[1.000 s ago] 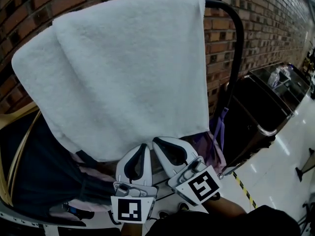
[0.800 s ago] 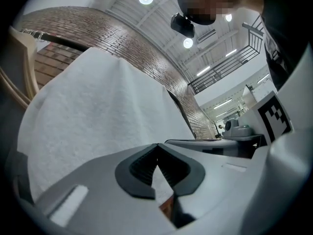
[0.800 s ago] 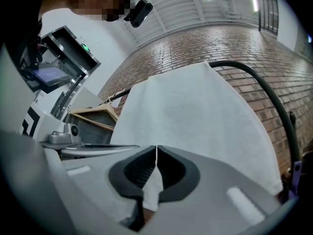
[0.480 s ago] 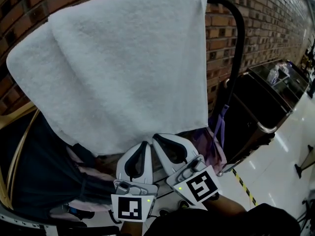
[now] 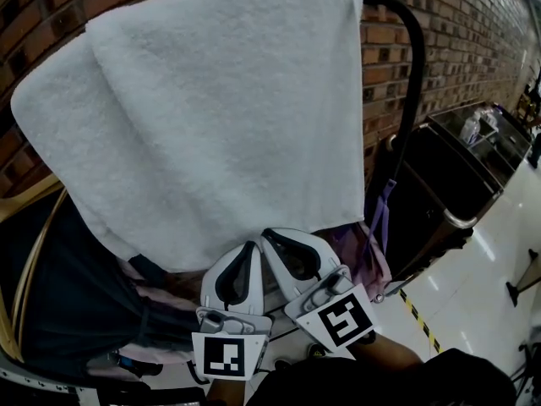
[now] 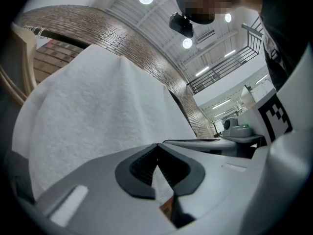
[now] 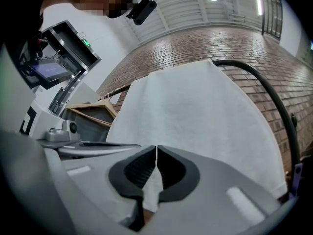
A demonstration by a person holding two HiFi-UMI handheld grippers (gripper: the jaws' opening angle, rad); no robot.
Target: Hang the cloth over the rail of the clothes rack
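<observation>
A white towel cloth [image 5: 220, 117] hangs draped over the black rail [image 5: 406, 49] of the clothes rack and spreads wide down the near side. My left gripper [image 5: 248, 248] and right gripper [image 5: 269, 237] sit side by side at its lower edge, almost touching each other. In the left gripper view the jaws [image 6: 157, 145] are closed, with a strip of the cloth [image 6: 98, 111] showing between them. The right gripper view shows the same: jaws [image 7: 156, 147] closed on a fold of the cloth [image 7: 195, 116], with the curved rail [image 7: 264, 82] beyond.
A brick wall [image 5: 473, 24] stands right behind the rack. Dark clothing [image 5: 68, 294] and a wooden hanger [image 5: 25, 252] hang at the left. A purple strap [image 5: 378, 218] dangles beside the rail's post. A black bin [image 5: 439, 184] stands at the right on the glossy floor [image 5: 482, 286].
Almost nothing has changed. The cloth's top right corner sits slightly higher and further right in the head view, and both grippers stay at the lower edge.
</observation>
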